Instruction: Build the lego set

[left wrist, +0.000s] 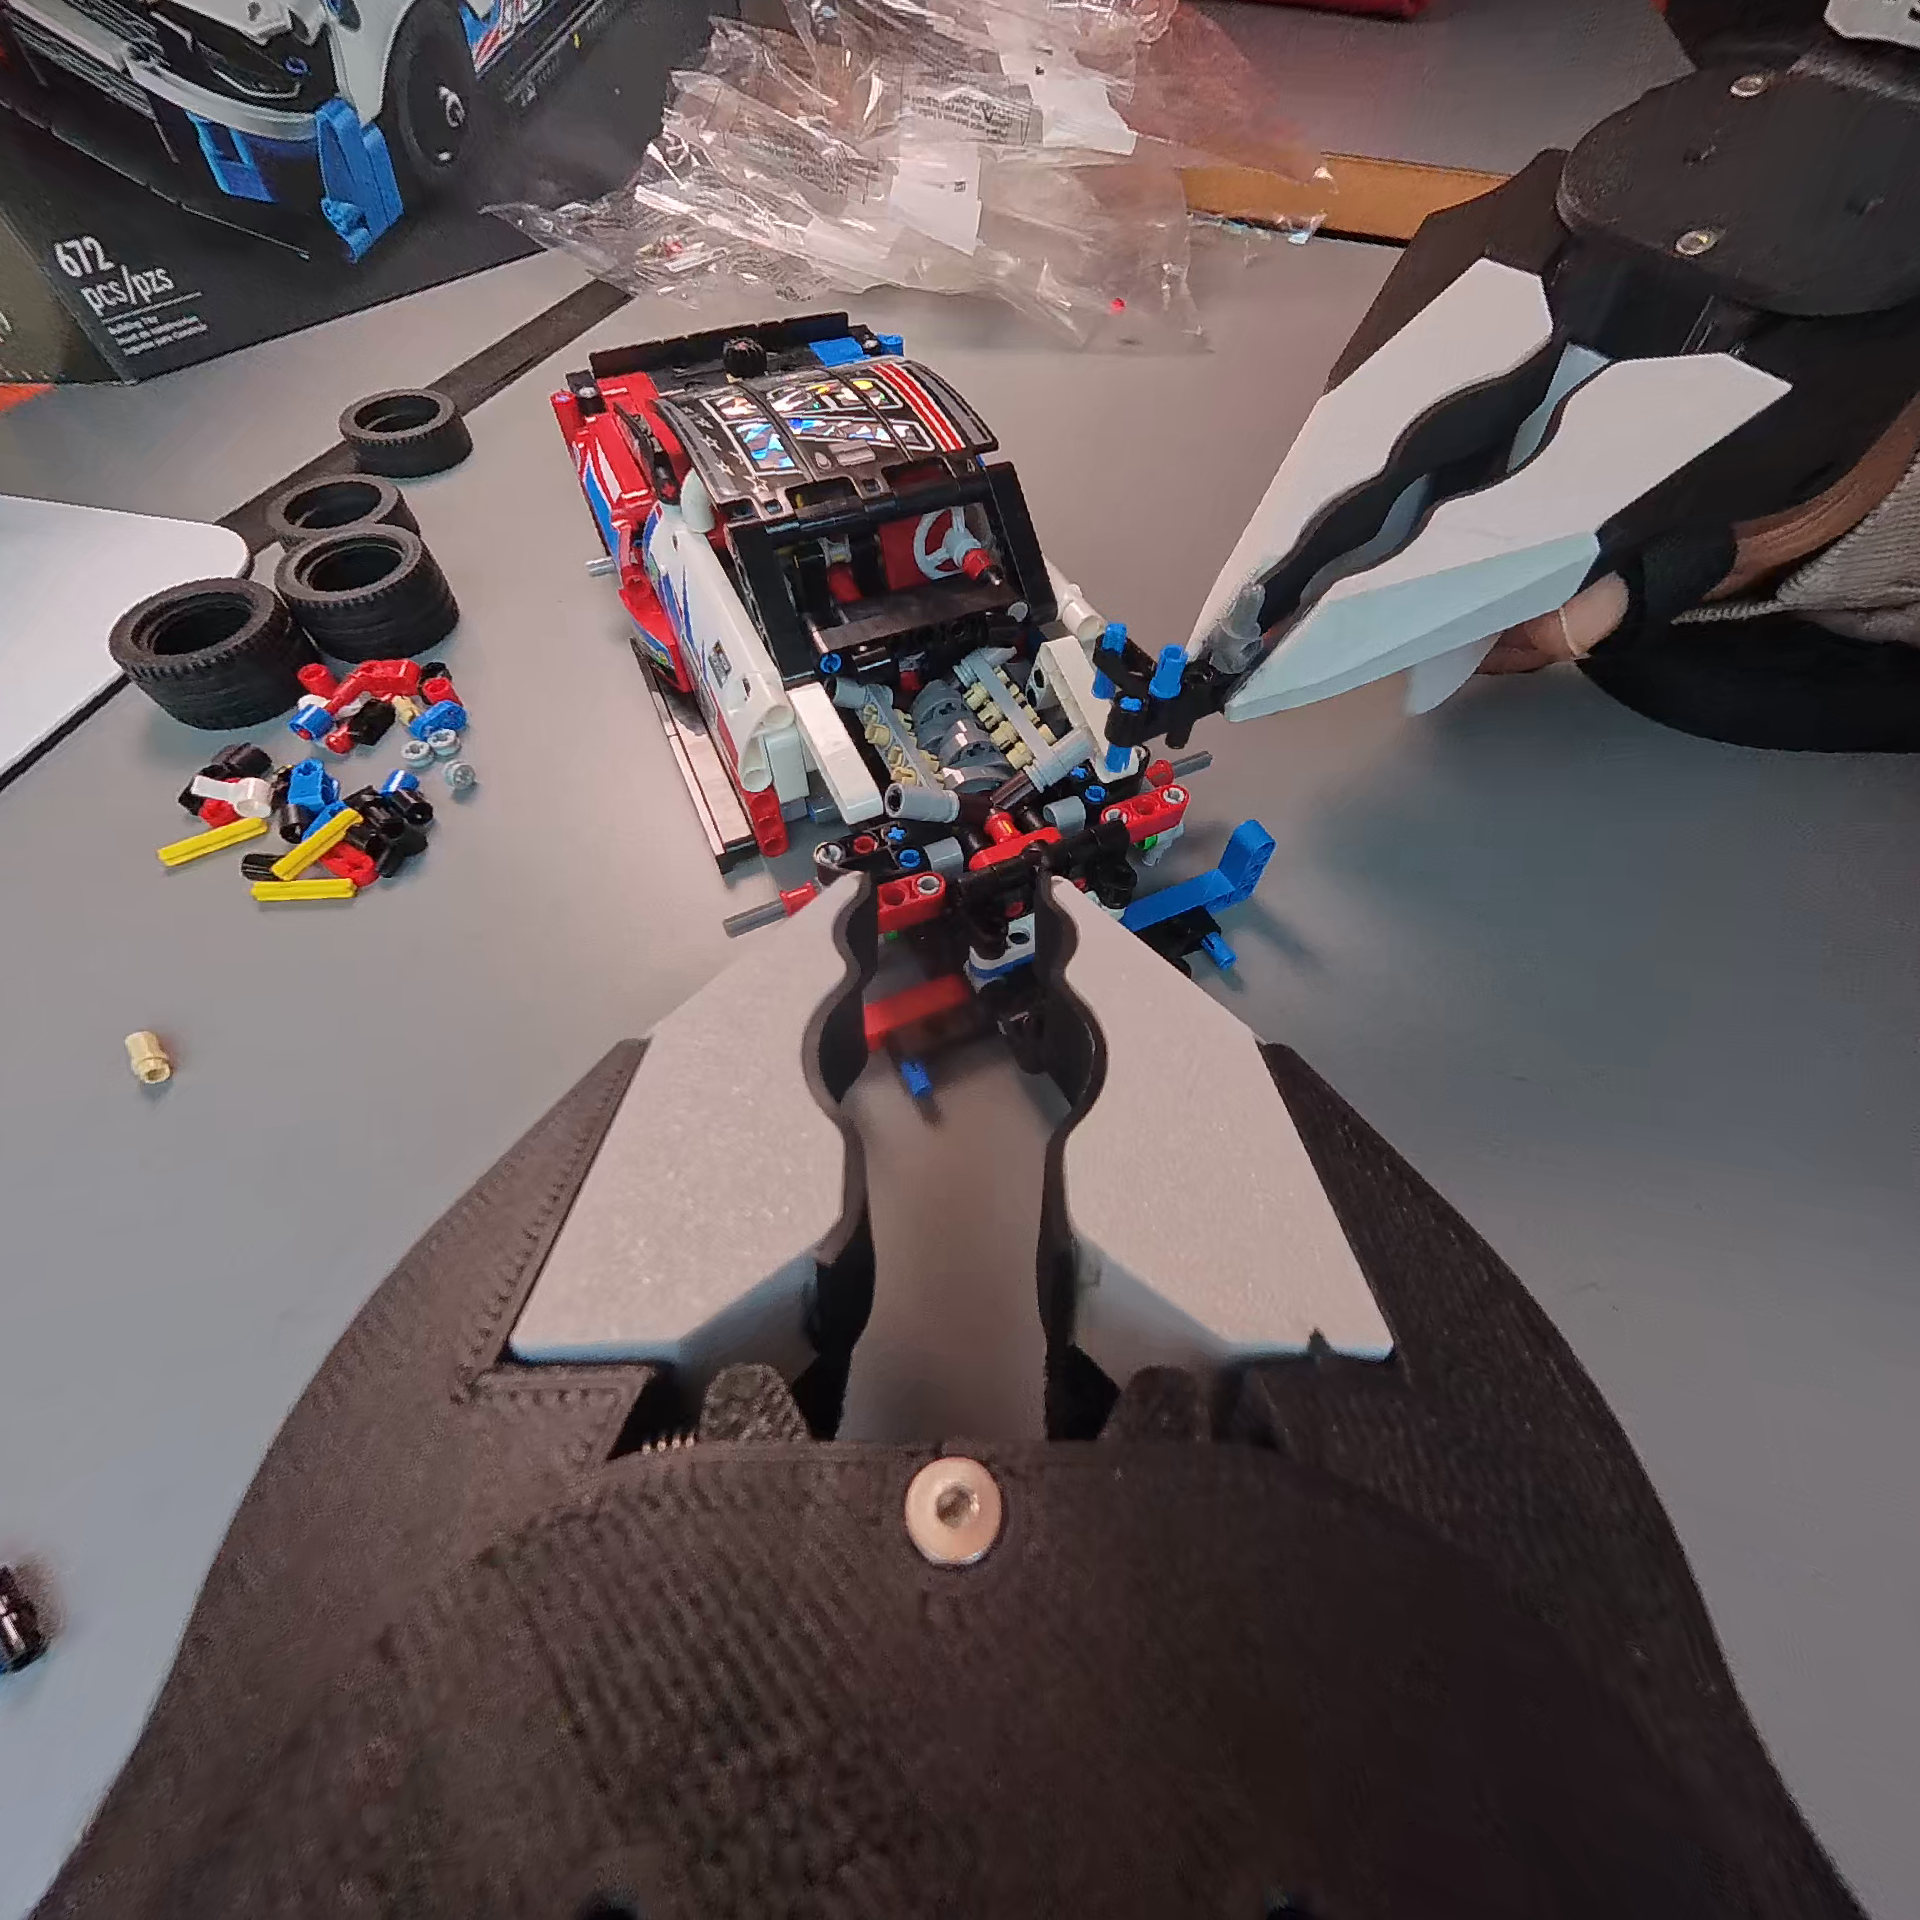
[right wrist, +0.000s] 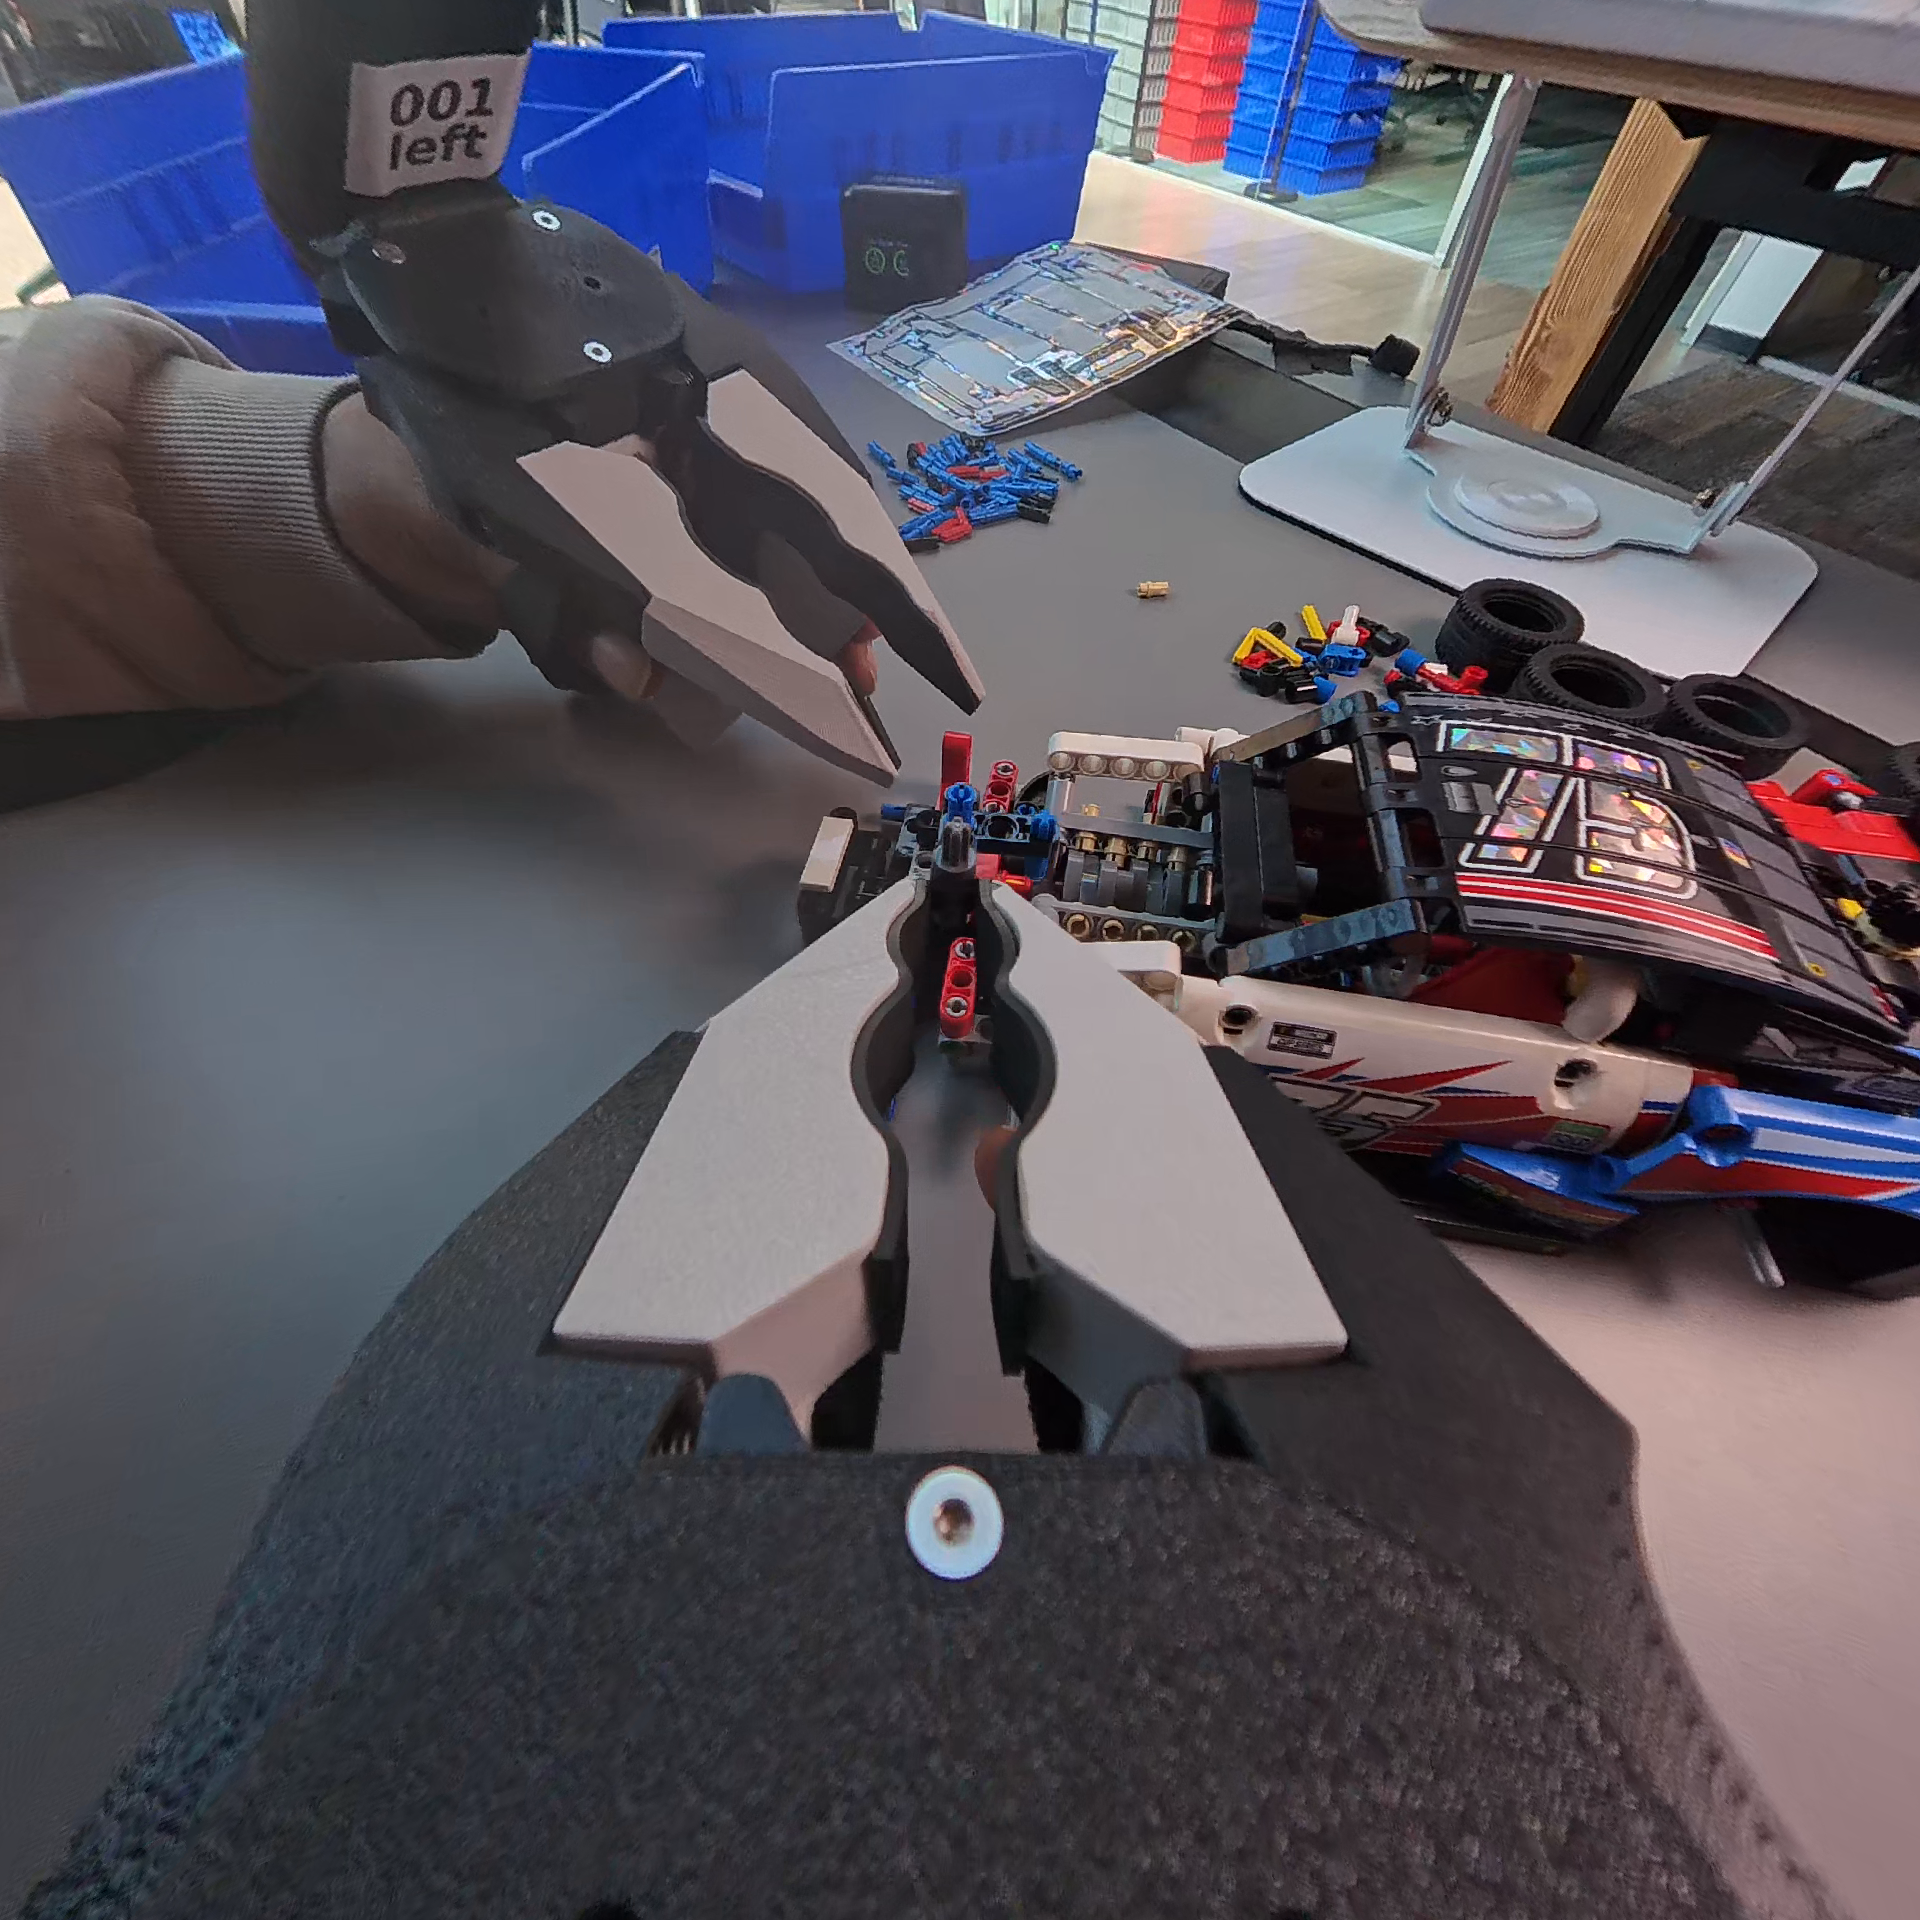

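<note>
grey tabletop carries a part-built red, white and blue lego race car with a black roof panel covered in shiny stickers. its body, cabin and roof are together, but the engine bay and the front frame at six o'clock of the car in the left wrist view are bare of panels, and no wheel is fitted.

four black rubber tyres lie at nine o'clock of the car, and just below them sits a small heap of loose red, blue, black and yellow connector pieces. a lone tan bush piece lies apart at seven o'clock. crumpled clear plastic bags lie at twelve o'clock, the black set box at eleven. in the right wrist view a pile of blue and red pins and a silvery sticker sheet rest at twelve o'clock of the car's front.

the left gripper has its jaws spread a little, its tips at the front frame on either side; whether they press it cannot be told. the right gripper pinches a small black link with blue pins between nearly closed jaws, holding it over the right side of the engine bay at three o'clock of the car.

by the look of it the build is well past halfway: the front bodywork, this small assembly and all four wheels remain.
</note>
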Demonstrator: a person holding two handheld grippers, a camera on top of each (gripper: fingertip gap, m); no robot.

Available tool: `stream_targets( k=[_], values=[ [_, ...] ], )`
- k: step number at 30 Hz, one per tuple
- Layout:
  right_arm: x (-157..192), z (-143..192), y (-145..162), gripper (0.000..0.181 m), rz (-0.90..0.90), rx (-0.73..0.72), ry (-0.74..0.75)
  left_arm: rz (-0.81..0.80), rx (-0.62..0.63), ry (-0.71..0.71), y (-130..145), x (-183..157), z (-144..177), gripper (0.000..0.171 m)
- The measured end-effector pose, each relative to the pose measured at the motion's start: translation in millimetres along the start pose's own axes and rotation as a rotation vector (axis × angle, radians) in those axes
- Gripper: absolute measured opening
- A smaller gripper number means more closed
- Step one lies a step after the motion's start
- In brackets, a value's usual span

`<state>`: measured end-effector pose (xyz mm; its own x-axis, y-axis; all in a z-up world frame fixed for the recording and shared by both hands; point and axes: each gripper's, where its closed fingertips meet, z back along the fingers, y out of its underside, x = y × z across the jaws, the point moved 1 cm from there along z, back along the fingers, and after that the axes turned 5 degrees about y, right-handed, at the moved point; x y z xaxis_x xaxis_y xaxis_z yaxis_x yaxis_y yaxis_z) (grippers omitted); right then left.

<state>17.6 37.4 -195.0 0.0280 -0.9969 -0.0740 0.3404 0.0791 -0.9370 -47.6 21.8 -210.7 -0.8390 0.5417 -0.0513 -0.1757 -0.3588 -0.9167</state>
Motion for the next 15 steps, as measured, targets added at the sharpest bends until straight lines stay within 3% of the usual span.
stream_targets(
  k=[6,15],
  values=[
    [9,-3,4,0.005,0.016,0.023,-0.03,-0.053,0.001,0.083,-1,-18,-3,0.017],
    [20,-6,10,0.005,0.051,0.056,-0.059,-0.124,0.021,0.153,0,-38,-9,0.017]
  ],
)
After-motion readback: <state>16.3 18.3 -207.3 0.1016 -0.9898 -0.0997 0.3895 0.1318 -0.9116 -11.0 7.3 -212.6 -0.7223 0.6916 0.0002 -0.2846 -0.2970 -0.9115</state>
